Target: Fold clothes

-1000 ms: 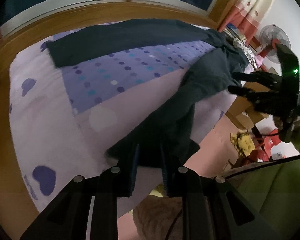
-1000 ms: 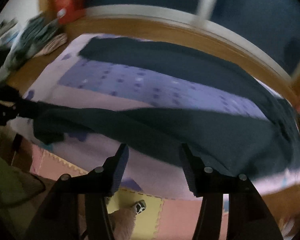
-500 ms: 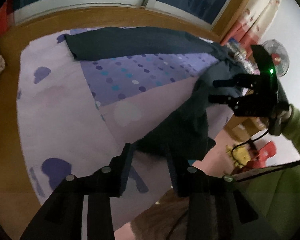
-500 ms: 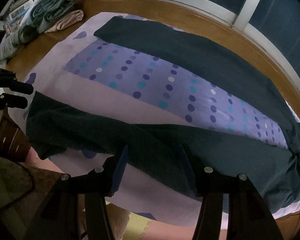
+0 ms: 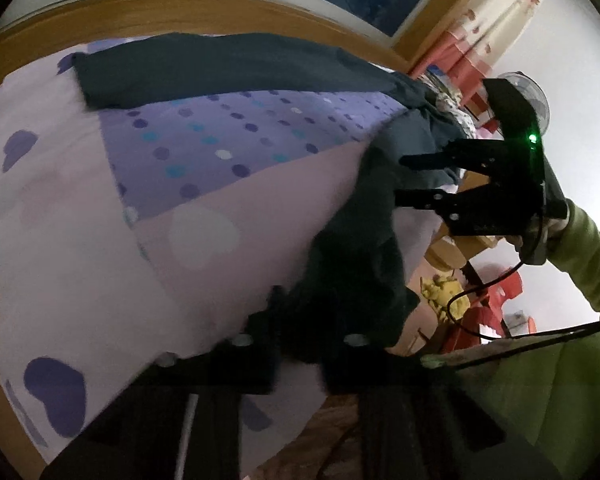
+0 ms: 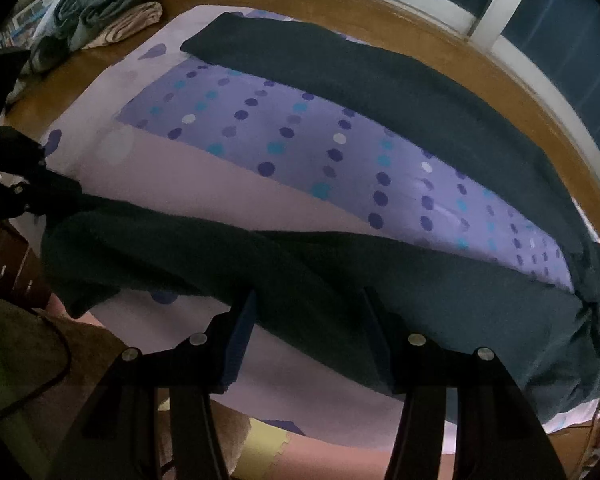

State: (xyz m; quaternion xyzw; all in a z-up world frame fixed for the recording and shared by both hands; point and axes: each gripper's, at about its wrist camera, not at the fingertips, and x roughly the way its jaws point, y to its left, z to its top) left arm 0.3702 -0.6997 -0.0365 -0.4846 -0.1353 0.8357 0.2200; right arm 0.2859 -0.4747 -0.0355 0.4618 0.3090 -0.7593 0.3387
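Dark trousers point(image 6: 340, 272), both tongs angled down, closing

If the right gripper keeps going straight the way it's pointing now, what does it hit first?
Most likely the near leg of the dark trousers. The right gripper has that fabric between its closing jaws, though the pads don't look pressed on it yet. Under it lies the bedsheet; depth is hard to judge.
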